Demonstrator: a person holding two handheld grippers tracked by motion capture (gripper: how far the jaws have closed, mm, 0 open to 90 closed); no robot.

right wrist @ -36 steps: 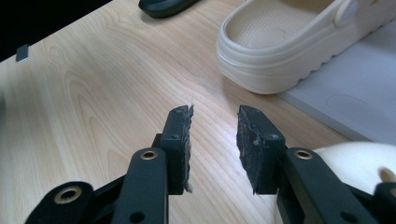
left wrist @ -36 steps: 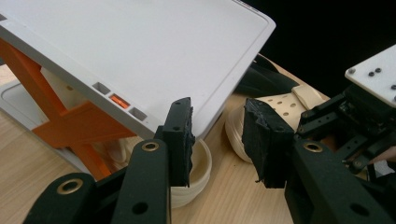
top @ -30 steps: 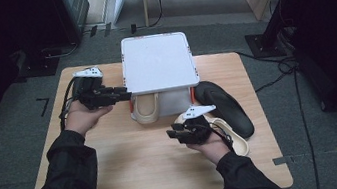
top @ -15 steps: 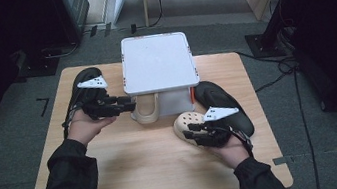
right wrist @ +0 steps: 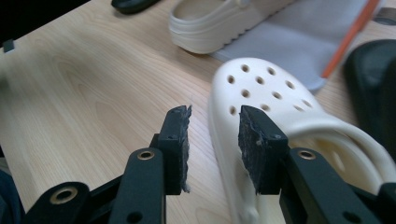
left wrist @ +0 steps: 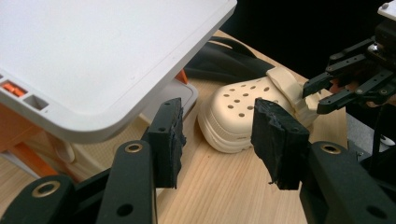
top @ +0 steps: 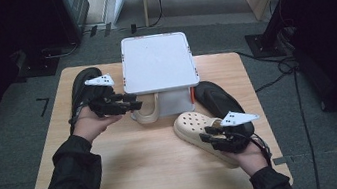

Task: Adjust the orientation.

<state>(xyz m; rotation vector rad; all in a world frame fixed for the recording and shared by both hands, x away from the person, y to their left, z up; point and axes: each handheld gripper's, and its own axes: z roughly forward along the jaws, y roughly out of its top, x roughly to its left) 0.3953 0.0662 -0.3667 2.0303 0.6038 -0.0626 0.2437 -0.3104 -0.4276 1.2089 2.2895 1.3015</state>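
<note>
Cream foam is what we have in hand: a perforated cream clog (top: pixel 201 131) lies on the wooden table (top: pixel 142 169) at its right side, toe toward the middle, just beside a black shoe (top: pixel 218 99) behind it; our right gripper (top: pixel 213 137) comes over its heel end, the forearm in a dark sleeve rising from the near edge, the hand low and pointing left and away; in the right gripper view its jaws straddle the clog's side wall, one pad on the outside and one against the inner edge, but whether they press on it we cannot tell. Our left gripper (top: pixel 133 102) is held level with the wrist turned inward, aimed right at the base of a white lidded box (top: pixel 158 63) in the middle of the table; its jaws have just been opening and stand spread with nothing between them, as the left gripper view shows; a second cream clog (top: pixel 149 111) sits tucked under the box's overhang, just beyond the fingertips; another black shoe (top: pixel 82 87) lies behind the left hand.
</note>
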